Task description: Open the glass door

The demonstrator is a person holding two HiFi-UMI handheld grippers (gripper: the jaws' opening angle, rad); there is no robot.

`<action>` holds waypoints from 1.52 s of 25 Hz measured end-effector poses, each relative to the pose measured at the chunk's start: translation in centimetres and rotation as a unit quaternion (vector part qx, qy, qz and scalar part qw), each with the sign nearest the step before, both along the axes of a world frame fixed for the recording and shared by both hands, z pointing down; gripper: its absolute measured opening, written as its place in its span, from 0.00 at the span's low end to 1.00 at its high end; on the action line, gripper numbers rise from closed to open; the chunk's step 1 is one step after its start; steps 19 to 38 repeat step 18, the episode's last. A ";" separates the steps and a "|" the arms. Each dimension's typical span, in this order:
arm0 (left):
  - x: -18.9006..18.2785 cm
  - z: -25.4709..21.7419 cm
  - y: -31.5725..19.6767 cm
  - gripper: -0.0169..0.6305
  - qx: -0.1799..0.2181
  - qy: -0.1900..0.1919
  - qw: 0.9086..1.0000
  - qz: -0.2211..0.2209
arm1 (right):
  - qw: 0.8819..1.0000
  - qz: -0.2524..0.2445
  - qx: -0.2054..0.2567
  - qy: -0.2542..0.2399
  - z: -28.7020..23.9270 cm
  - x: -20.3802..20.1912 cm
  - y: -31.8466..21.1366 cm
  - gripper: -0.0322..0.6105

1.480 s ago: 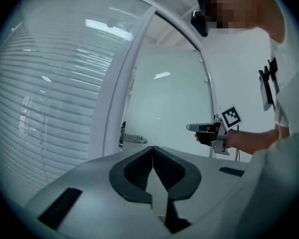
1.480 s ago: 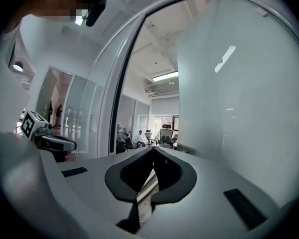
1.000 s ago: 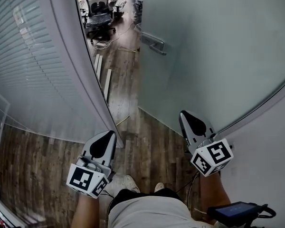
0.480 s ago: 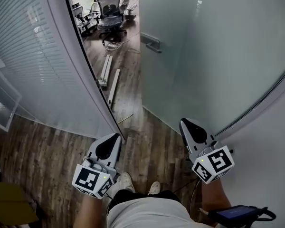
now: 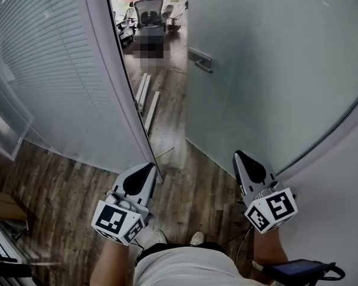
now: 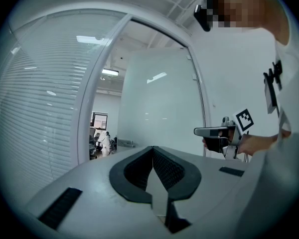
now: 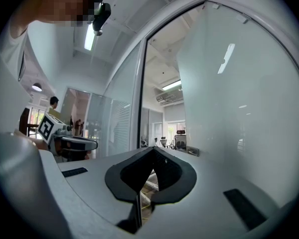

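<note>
Glass door (image 5: 274, 70) stands swung away from its frame post (image 5: 116, 82), and neither of my tongs has hold of it. My left gripper (image 5: 147, 168) is clenched on nothing, pads pressed together; from above, its tip sits by the foot of that post. My right gripper (image 5: 239, 156) is clamped the same way, empty, near the door's bottom edge but apart from the glass. The handle (image 5: 201, 60) sits at the door's free edge, well ahead of both tongs.

Through the gap between post and free edge I see the wooden floor (image 5: 191, 183), two pale strips (image 5: 148, 97) lying on it just inside, and an office chair (image 5: 150, 14) further in.

To my eye the opening is mostly done. With nothing holding the door, it may drift back and narrow the gap. If I push it wider with closed tips, hard jaws on glass could slip or knock it. Stepping through, I could catch a foot on those strips
</note>
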State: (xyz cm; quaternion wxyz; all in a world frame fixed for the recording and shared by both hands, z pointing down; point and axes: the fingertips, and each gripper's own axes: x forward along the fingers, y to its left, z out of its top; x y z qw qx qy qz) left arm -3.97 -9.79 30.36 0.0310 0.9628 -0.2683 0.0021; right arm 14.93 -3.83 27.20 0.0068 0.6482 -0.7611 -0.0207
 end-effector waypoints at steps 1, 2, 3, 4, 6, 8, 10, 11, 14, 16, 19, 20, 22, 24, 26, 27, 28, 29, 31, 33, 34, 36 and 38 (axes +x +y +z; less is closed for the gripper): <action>-0.4 0.0 -0.2 0.03 0.001 0.000 1.000 0.000 | 1.000 0.000 0.004 0.003 -0.1 -0.5 -0.1 0.05; -0.8 0.0 -0.4 0.03 0.002 0.001 1.000 0.000 | 1.000 -0.001 0.007 0.004 -0.2 -1.0 -0.3 0.05; -1.2 0.0 -0.6 0.03 0.004 0.001 1.000 0.000 | 1.000 -0.002 0.009 0.005 -0.3 -1.5 -0.5 0.05; -1.6 -0.2 -0.9 0.03 0.005 0.002 1.000 0.000 | 1.000 -0.002 0.010 0.007 -0.4 -2.0 -0.7 0.05; -2.4 -0.6 -1.3 0.03 0.006 0.004 1.000 0.000 | 1.000 -0.004 0.010 0.012 -0.7 -3.0 -1.0 0.05; -2.9 -0.8 -1.6 0.03 0.007 0.005 1.000 0.002 | 1.000 -0.003 0.010 0.015 -0.9 -3.6 -1.2 0.05; -3.2 -0.8 -1.7 0.03 0.008 0.005 1.000 0.004 | 1.000 -0.002 0.010 0.016 -1.0 -4.0 -1.4 0.05; -3.4 -0.8 -1.8 0.03 0.009 0.005 1.000 0.004 | 1.000 -0.002 0.010 0.016 -1.1 -4.1 -1.5 0.05; -3.8 -0.8 -2.1 0.03 0.008 0.007 1.000 0.005 | 1.000 -0.001 0.009 0.019 -1.1 -4.6 -1.7 0.05; -4.0 -0.6 -2.5 0.03 0.006 0.007 1.000 0.005 | 1.000 0.000 0.008 0.020 -1.0 -4.8 -2.0 0.05; -4.1 -0.6 -2.8 0.03 0.006 0.007 1.000 0.007 | 1.000 0.001 0.006 0.020 -0.9 -5.0 -2.4 0.05; -4.1 -0.6 -2.8 0.03 0.006 0.007 1.000 0.007 | 1.000 0.001 0.006 0.020 -0.9 -5.0 -2.4 0.05; -4.1 -0.6 -2.8 0.03 0.006 0.007 1.000 0.007 | 1.000 0.001 0.006 0.020 -0.9 -5.0 -2.4 0.05; -4.1 -0.6 -2.8 0.03 0.006 0.007 1.000 0.007 | 1.000 0.001 0.006 0.020 -0.9 -5.0 -2.4 0.05; -4.1 -0.6 -2.8 0.03 0.006 0.007 1.000 0.007 | 1.000 0.001 0.006 0.020 -0.9 -5.0 -2.4 0.05; -4.1 -0.6 -2.8 0.03 0.006 0.007 1.000 0.007 | 1.000 0.001 0.006 0.020 -0.9 -5.0 -2.4 0.05; -4.1 -0.6 -2.8 0.03 0.006 0.007 1.000 0.007 | 1.000 0.001 0.006 0.020 -0.9 -5.0 -2.4 0.05; -4.1 -0.6 -2.8 0.03 0.006 0.007 1.000 0.007 | 1.000 0.001 0.006 0.020 -0.9 -5.0 -2.4 0.05; -4.1 -0.6 -2.8 0.03 0.006 0.007 1.000 0.007 | 1.000 0.001 0.006 0.020 -0.9 -5.0 -2.4 0.05; -4.1 -0.6 -2.8 0.03 0.006 0.007 1.000 0.007 | 1.000 0.001 0.006 0.020 -0.9 -5.0 -2.4 0.05; -4.1 -0.6 -2.8 0.03 0.006 0.007 1.000 0.007 | 1.000 0.001 0.006 0.020 -0.9 -5.0 -2.4 0.05; -4.1 -0.6 -2.8 0.03 0.006 0.007 1.000 0.007 | 1.000 0.001 0.006 0.020 -0.9 -5.0 -2.4 0.05; -4.1 -0.6 -2.8 0.03 0.006 0.007 1.000 0.007 | 1.000 0.001 0.006 0.020 -0.9 -5.0 -2.4 0.05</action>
